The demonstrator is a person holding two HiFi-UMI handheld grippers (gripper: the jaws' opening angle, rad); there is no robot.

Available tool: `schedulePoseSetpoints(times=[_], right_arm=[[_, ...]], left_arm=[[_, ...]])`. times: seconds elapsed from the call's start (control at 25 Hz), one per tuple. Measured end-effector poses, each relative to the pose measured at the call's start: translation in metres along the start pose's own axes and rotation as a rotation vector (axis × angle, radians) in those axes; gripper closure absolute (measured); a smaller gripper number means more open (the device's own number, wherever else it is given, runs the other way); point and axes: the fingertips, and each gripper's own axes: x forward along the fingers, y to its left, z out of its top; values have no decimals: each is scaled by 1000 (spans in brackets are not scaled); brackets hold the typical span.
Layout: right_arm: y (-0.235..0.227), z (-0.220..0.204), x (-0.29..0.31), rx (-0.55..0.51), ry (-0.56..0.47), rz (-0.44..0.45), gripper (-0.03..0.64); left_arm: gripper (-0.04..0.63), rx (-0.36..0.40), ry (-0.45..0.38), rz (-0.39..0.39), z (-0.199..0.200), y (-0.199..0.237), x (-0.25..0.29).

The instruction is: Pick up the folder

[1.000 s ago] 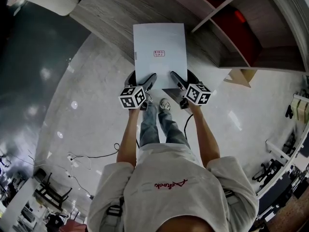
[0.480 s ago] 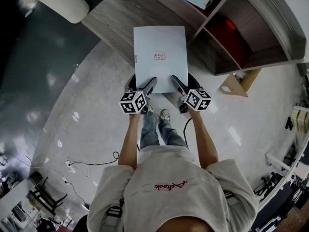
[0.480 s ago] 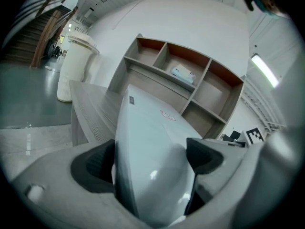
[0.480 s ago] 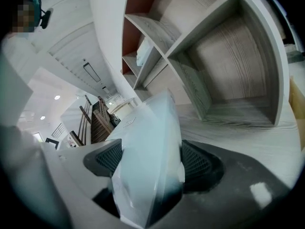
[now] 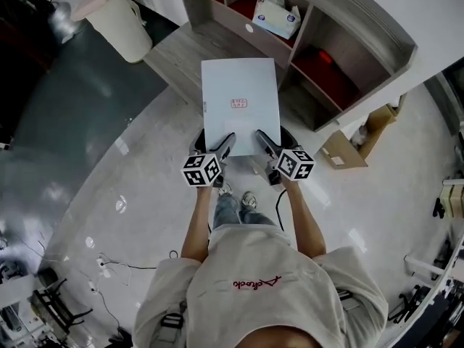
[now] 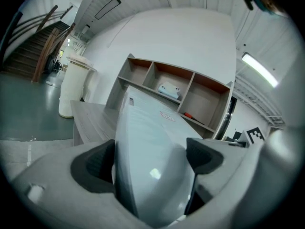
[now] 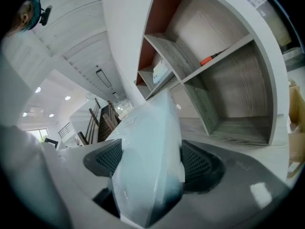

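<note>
**Folder held by both grippers, near edge clamped**

A glossy pale floor (image 5: 130, 194) fills most of the head view, with the person standing on it. Ahead stands an open shelf unit (image 5: 341, 49) with wood-lined compartments, and in front of it a grey wood-grain tabletop (image 5: 177, 53). A white bin (image 5: 123, 27) stands at the tabletop's left end.

The white folder (image 5: 240, 100) (it has a small red stamp near its middle) is held out roughly flat in front of the person, its far part over the tabletop edge in the head view. A cardboard box (image 5: 344, 151) sits on the floor to the right, near the shelf unit. A tissue pack (image 5: 277, 17) lies in one upper compartment.

The left gripper (image 6: 151, 157) has its jaws closed on the folder's near edge toward the left corner, dark pads pressing both faces. The right gripper (image 7: 151, 160) clamps the same edge toward the right corner, its ribbed pads tight against the sheet.
</note>
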Motion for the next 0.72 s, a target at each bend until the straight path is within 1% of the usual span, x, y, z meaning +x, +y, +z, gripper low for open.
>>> schedulePoseSetpoints(times=[0.2,0.4,0.72], right_arm=[[11,13,-25,-15,-27,30,216],[23,22,-42,-28,-53,45,216],[40,19,-73,-56,-76,45,218]], left_arm=[[115,25,-39,9,9,-25,-18],[115,45,-64,11,18,-41,-34],[115,56,-91,-5,14,-59,-62]])
